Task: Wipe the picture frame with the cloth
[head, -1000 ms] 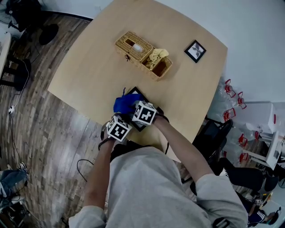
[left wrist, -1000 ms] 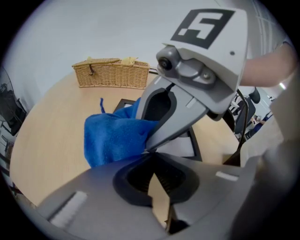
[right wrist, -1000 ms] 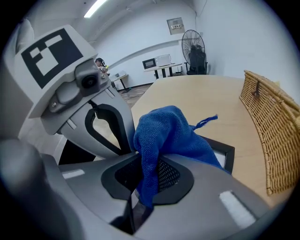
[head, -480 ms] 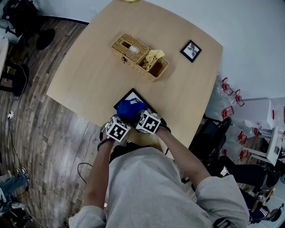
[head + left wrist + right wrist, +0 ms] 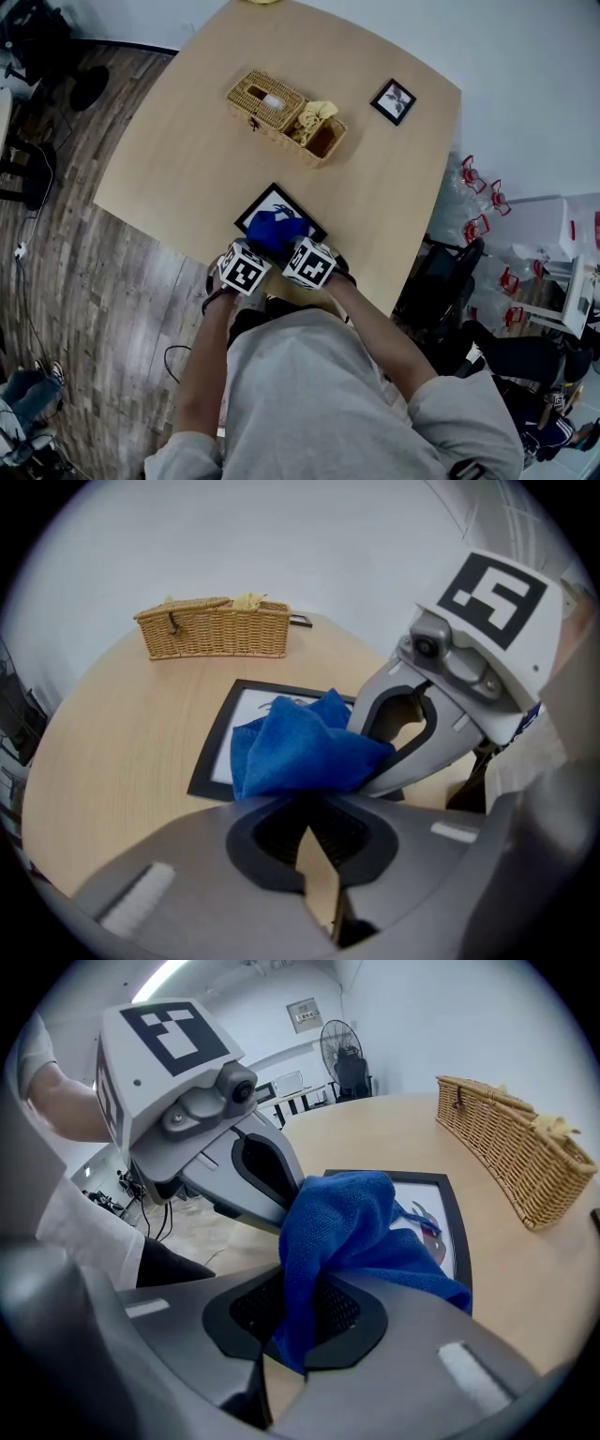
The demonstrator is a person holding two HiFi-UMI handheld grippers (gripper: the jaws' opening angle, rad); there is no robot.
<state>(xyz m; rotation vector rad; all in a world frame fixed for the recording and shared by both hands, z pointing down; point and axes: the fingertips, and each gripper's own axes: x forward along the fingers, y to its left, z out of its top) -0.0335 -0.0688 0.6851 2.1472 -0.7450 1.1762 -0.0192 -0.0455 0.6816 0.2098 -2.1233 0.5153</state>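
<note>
Right gripper (image 5: 295,1326): jaws clamped on the blue cloth (image 5: 361,1232). Left gripper (image 5: 314,836): jaws together, nothing between them, just beside the cloth. The cloth rests on the near half of the black picture frame (image 5: 251,212), which lies flat by the near edge of the table (image 5: 178,150). Compared with a second ago, more of the frame's far corner is uncovered. A wicker basket (image 5: 272,108) stands further off.

The person wears a pale grey, short-sleeved shirt (image 5: 309,394). The left tongs (image 5: 314,850) and right tongs (image 5: 281,1335) are grey with dark ribbed pads (image 5: 251,1309). Each carries a white cube (image 5: 244,270) with black square markers.
</note>
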